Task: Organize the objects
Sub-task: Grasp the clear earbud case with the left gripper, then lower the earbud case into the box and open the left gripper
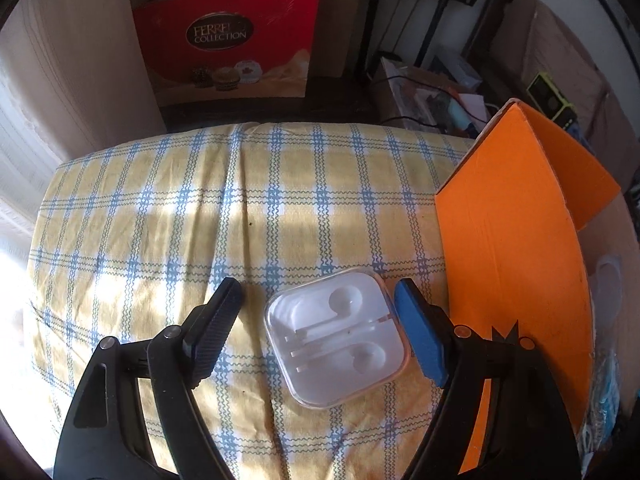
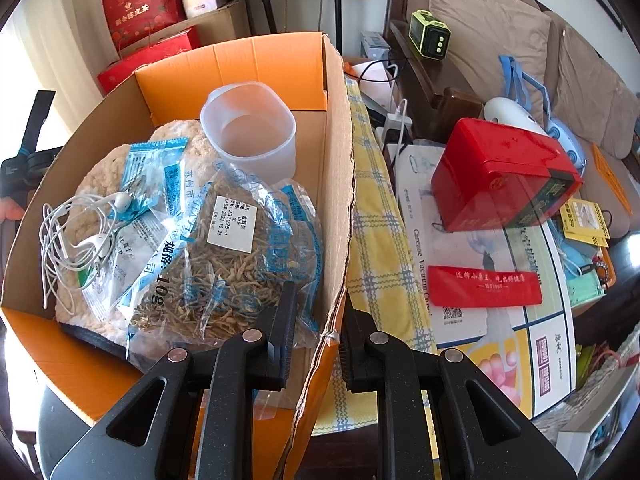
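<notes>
A clear, square earphone case [image 1: 338,340] with a white insert lies on the yellow and blue checked cloth [image 1: 240,208]. My left gripper [image 1: 318,294] is open and straddles the case: the blue pad is at its right edge and the black finger [image 1: 218,320] stands apart on the left. An orange cardboard box [image 2: 336,184] holds white earphones [image 2: 80,232], bags of dried herbs [image 2: 228,264] and a clear plastic cup [image 2: 248,128]. My right gripper [image 2: 320,306] is shut on the box's near right wall. The same box's orange flap [image 1: 512,220] rises just right of the case.
A red Ferrero bag [image 1: 228,48] stands behind the table. To the right of the box lie a red hinged box [image 2: 500,176], a red pouch [image 2: 484,286] and a printed white carton [image 2: 480,328]. A green device [image 2: 430,38] and sofa cushions [image 2: 488,28] are further back.
</notes>
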A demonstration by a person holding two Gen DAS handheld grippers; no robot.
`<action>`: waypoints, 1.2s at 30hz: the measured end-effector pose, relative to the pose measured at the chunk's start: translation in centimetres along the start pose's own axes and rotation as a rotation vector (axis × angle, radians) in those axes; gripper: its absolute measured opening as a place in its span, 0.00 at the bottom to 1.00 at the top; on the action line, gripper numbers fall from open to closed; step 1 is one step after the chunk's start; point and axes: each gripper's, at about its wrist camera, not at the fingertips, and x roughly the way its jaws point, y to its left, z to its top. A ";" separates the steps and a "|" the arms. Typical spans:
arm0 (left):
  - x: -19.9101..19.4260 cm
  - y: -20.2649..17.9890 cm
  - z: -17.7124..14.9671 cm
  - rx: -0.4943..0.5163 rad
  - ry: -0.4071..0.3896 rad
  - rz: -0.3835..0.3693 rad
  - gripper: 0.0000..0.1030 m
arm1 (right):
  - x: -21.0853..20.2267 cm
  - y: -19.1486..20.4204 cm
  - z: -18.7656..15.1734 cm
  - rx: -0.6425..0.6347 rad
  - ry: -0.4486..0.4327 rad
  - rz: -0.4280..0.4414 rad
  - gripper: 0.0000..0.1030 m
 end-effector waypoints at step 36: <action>-16.4 -5.5 -2.2 0.181 -0.185 -0.218 0.61 | 0.2 0.2 0.2 -0.010 0.005 -0.007 0.16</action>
